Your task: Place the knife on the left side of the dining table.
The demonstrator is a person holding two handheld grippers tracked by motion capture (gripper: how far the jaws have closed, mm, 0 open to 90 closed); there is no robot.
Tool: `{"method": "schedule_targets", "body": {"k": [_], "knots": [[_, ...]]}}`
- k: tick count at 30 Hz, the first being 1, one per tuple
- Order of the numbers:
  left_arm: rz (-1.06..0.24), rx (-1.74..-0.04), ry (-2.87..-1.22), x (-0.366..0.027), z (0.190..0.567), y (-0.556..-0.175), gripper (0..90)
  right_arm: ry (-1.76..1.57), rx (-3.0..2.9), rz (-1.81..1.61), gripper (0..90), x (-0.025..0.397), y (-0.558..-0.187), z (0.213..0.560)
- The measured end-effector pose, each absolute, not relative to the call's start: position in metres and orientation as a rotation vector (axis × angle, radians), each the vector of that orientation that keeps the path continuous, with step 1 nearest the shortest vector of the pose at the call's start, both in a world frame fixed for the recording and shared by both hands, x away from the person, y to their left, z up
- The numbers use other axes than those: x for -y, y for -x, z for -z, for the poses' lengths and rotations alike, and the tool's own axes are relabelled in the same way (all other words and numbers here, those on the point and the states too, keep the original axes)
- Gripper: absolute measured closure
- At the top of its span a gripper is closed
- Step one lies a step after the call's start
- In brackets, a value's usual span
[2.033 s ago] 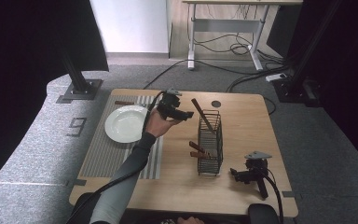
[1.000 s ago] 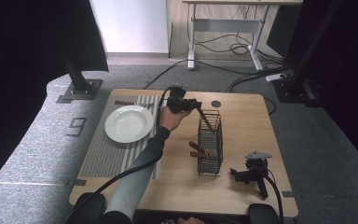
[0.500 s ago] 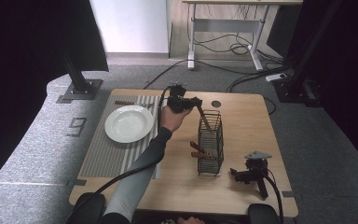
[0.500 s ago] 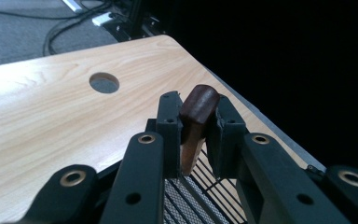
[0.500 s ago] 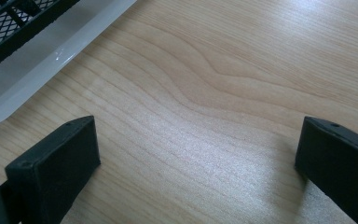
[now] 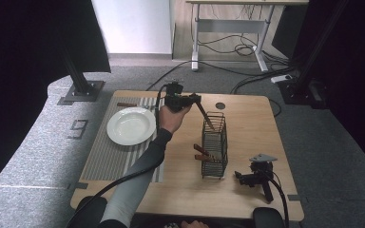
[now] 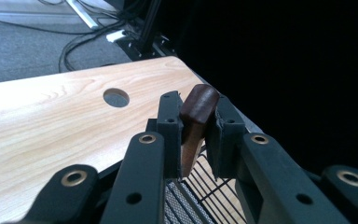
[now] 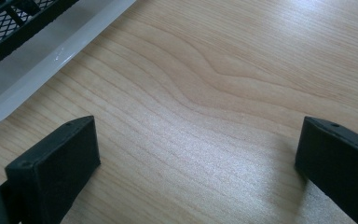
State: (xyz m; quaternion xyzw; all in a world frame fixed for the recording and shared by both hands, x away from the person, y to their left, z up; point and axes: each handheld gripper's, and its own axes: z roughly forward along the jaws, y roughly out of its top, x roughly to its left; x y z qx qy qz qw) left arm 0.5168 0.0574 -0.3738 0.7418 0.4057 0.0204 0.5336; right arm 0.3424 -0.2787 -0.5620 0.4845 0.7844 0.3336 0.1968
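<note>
Now left gripper (image 6: 193, 99) grips brown handle (image 7: 196, 116) firmly, its lower end inside wire rack (image 6: 215, 145). Step: placing utensil into rack, it seems. Next move: lower straight, then release. Right gripper (image 6: 255, 176) rests on table (image 6: 247, 118), jaws wide, holding nothing.

High overhead view; two close tool-mounted views over table (image 6: 247, 118).

Left tongs (image 6: 196, 99) clamped, arm outstretched; right tongs (image 6: 241, 176) gaping, resting.
</note>
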Motion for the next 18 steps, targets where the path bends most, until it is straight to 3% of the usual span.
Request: {"method": "schedule_targets", "body": {"k": [18], "knots": [[-0.093,-1.022,-1.592,-0.115,0.339,-0.492,77.2,-1.359,-2.197,-0.934,0.0,0.279,-0.342,0.562]]}}
